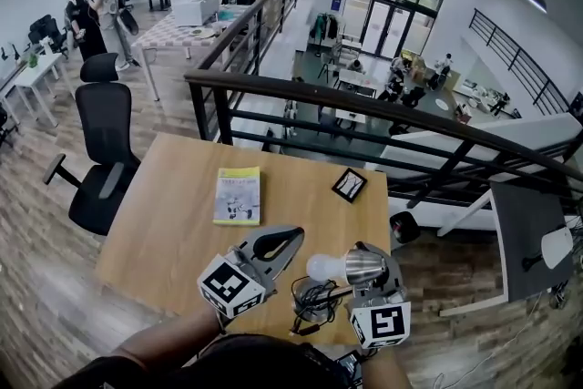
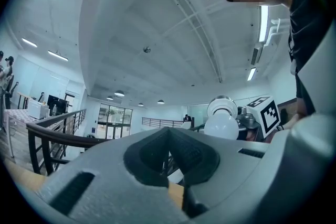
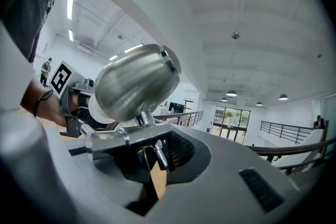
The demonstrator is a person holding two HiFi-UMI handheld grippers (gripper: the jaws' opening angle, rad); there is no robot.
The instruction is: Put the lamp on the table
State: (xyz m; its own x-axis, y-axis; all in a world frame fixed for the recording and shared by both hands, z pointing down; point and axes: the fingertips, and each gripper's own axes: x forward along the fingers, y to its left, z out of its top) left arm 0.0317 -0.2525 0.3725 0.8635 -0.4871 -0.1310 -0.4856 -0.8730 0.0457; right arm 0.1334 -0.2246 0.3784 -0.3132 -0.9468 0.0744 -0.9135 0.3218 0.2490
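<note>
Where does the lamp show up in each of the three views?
Head view: the lamp is low, just right of centre.
Left gripper view: right of centre, bulb towards the camera.
Right gripper view: upper left of centre.
Shared landmark: the dark railing.

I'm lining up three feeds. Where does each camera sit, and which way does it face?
Head view: on the person's head, steeply down at the table; left gripper and right gripper show.
Left gripper view: on the left gripper, along its shut jaws toward a railing.
Right gripper view: on the right gripper, jaws clamping the lamp; a wrist shows.
Shared: all three show the lamp.
</note>
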